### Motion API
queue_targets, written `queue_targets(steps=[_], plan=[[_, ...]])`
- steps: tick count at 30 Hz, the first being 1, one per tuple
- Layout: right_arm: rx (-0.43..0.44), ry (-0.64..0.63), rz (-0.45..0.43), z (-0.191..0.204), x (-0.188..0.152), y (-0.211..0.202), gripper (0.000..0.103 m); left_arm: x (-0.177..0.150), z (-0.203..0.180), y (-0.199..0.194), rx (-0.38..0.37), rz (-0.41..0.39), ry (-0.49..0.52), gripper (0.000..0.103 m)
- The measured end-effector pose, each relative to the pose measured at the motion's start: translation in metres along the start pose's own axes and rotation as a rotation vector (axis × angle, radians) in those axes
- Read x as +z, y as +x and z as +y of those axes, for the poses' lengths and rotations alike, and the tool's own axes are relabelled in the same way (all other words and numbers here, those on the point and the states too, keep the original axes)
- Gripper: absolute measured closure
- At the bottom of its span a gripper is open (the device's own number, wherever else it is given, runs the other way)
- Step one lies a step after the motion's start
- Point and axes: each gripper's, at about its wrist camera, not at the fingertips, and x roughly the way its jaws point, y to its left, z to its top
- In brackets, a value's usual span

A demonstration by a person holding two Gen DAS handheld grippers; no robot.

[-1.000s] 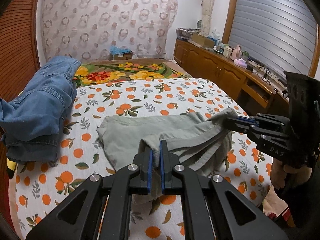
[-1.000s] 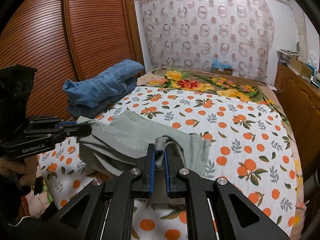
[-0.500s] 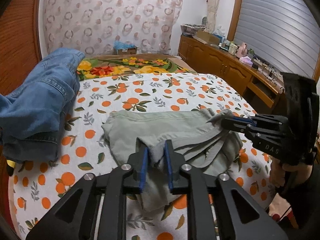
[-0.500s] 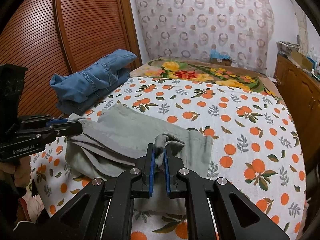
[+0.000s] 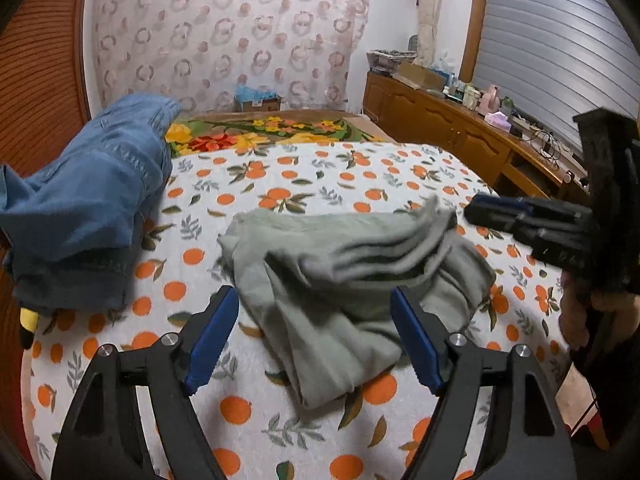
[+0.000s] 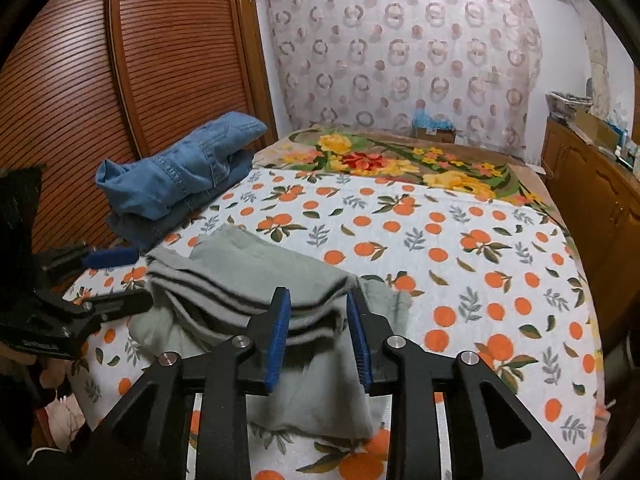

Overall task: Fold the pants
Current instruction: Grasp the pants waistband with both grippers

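The grey-green pants [image 5: 352, 276] lie folded in several layers on the orange-print bedspread [image 5: 304, 192]; they also show in the right wrist view [image 6: 256, 284]. My left gripper [image 5: 316, 336] is open wide, its blue pads either side of the pants' near edge, holding nothing. It also shows in the right wrist view [image 6: 108, 280], open. My right gripper [image 6: 320, 332] is open with the pants' folded edge lying loose between the pads. It shows in the left wrist view [image 5: 480, 208], just right of the pants.
A pile of blue denim jeans [image 5: 88, 200] sits at the bed's left side by the slatted wooden wardrobe [image 6: 100, 80]. A floral blanket [image 6: 400, 160] covers the far end. A wooden cabinet [image 5: 460, 136] with clutter runs along the right.
Both grippers were shut on the pants' edge and have opened. The pants have dropped onto the bed in a folded stack. The left gripper opened first and wider.
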Motion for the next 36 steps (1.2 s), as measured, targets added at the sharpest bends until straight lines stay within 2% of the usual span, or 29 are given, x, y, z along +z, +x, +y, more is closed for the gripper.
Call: queue_targets(steps=[3,9,14,17,19,22,28,29,31,33,36], plan=[[0.001,0.001,0.003,-0.004,-0.007,-0.011,0.068,-0.008,0.001,-0.001,0.002,0.013,0.002,0.024],[-0.01,-0.005,0.082,-0.009,-0.036,-0.018,0.068,-0.023,0.002,-0.002,-0.026,0.042,-0.004,0.025],[-0.004,0.003,0.122,-0.012,-0.052,-0.016,0.068,-0.036,-0.003,0.003,-0.035,0.078,0.026,0.035],[0.002,0.015,0.14,-0.013,-0.053,-0.01,0.068,-0.04,-0.005,0.007,-0.034,0.098,0.037,0.05],[0.006,0.016,0.147,-0.013,-0.047,-0.006,0.068,-0.04,-0.005,0.009,-0.032,0.107,0.04,0.055],[0.01,0.019,0.16,-0.014,-0.044,0.0,0.068,-0.039,-0.006,0.014,-0.029,0.112,0.046,0.06],[0.021,0.012,0.176,-0.013,-0.043,0.008,0.069,-0.036,-0.007,0.02,-0.016,0.122,0.057,0.061],[0.027,0.009,0.178,-0.013,-0.044,0.009,0.071,-0.036,-0.007,0.02,-0.016,0.122,0.057,0.063],[0.03,0.003,0.177,-0.014,-0.044,0.01,0.09,-0.036,-0.007,0.02,-0.022,0.122,0.059,0.075],[0.031,0.005,0.161,-0.016,-0.044,0.006,0.096,-0.036,-0.007,0.018,-0.025,0.116,0.063,0.086],[0.015,0.017,0.126,-0.021,-0.044,-0.005,0.099,-0.035,-0.003,0.01,-0.023,0.092,0.05,0.09]])
